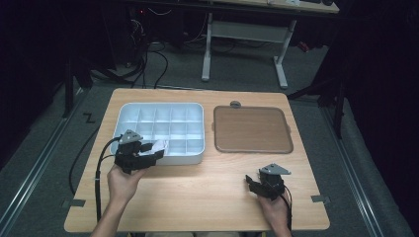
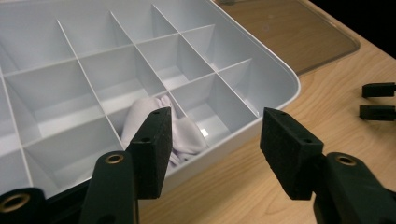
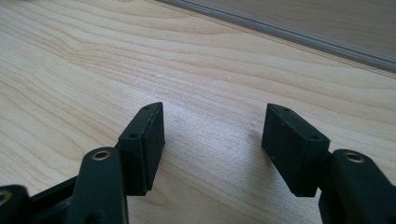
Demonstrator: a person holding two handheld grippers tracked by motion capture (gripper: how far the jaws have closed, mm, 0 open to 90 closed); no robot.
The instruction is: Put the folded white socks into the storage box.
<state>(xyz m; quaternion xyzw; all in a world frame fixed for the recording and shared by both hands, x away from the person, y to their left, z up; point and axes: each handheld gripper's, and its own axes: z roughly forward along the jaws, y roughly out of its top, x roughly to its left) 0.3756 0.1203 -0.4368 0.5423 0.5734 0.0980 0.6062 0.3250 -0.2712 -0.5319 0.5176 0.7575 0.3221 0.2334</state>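
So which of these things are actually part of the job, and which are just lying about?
In use:
left gripper, jaws open
white cloth in a front compartment
white divided tray

Lying about:
brown lid beside the tray
right gripper, open over bare table

Left tongs at near left, held in the left hand, forearm coming in from the near edge; jaws spread wide, nothing between them. Right tongs at near right in the right hand, jaws apart too, empty, pointing left.
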